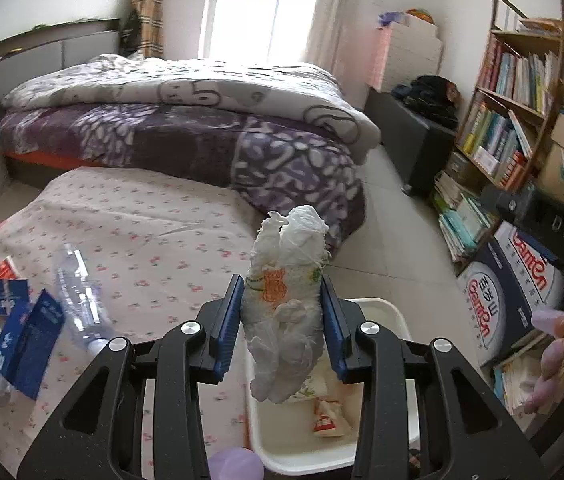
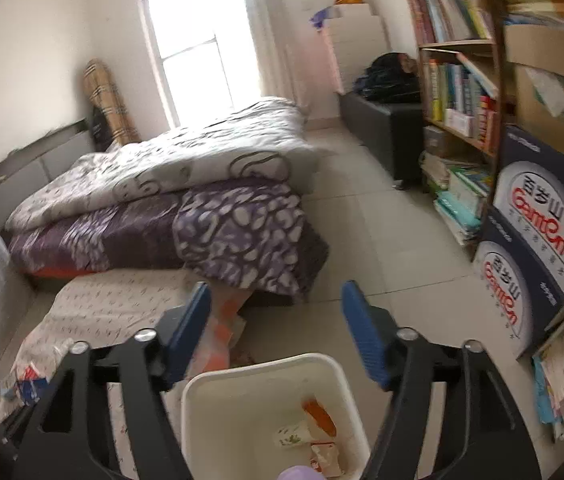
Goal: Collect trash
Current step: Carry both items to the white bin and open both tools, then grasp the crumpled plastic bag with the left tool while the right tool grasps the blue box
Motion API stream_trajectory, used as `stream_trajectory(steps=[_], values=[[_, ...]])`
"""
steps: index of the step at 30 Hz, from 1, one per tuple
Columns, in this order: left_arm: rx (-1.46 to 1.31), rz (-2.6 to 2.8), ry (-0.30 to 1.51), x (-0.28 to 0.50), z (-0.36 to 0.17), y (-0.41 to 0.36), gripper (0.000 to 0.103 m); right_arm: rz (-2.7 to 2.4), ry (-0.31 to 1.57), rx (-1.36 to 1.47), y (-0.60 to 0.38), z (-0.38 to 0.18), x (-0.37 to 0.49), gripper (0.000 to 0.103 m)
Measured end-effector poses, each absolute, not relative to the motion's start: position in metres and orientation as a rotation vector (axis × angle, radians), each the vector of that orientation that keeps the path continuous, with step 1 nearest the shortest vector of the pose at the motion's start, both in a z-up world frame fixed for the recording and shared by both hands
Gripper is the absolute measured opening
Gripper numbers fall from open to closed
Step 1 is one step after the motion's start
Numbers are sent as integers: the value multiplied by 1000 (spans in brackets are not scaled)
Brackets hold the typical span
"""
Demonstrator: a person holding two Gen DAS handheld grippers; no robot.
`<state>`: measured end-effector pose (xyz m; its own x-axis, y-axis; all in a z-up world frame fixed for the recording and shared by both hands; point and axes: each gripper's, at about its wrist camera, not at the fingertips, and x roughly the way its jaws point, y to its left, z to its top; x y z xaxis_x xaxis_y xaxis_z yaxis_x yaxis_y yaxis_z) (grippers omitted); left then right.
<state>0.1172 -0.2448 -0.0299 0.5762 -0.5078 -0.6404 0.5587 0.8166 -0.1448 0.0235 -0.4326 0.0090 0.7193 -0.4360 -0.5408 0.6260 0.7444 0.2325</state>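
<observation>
while the left tool [image 1: 282, 320] clenches a crumpled white wrapper [image 1: 286, 304] (orange print) above the white bin [image 1: 386, 312], the right tool [image 2: 275, 328] gapes empty.

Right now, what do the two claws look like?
Both claws look the same. The left claw and the right claw each have two chunky black arms with cut-out holes and round silver bolts at the joints. Flat blue ridged pads line the insides of the fingers. The hands holding them wear pale purple gloves. No cables show.
</observation>
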Motion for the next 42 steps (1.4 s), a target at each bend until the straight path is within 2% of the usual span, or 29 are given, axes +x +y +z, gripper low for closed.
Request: stream_trajectory(steps=[4,6,11,14,16,23,31,42], values=[[89,-658,738,113,-32,-265,36,-644,461,444,-446,11,14,78],[99,-675,745,111,-34,-275,36,-656,452,457,-451,12,12,83],[117,-708,761,107,-36,-292,38,-686,422,490,-461,15,3,84],[132,-714,768,106,-38,-300,64,-697,412,501,-463,15,2,87],[136,-706,762,107,-37,-300,71,-699,408,505,-463,15,1,88],[149,-672,745,112,-32,-285,81,-691,421,489,-457,16,7,96],[173,-601,736,126,-34,-249,87,-630,474,422,-423,13,35,96],[252,-385,772,166,-50,-156,89,-458,622,300,-344,-7,96,96]])
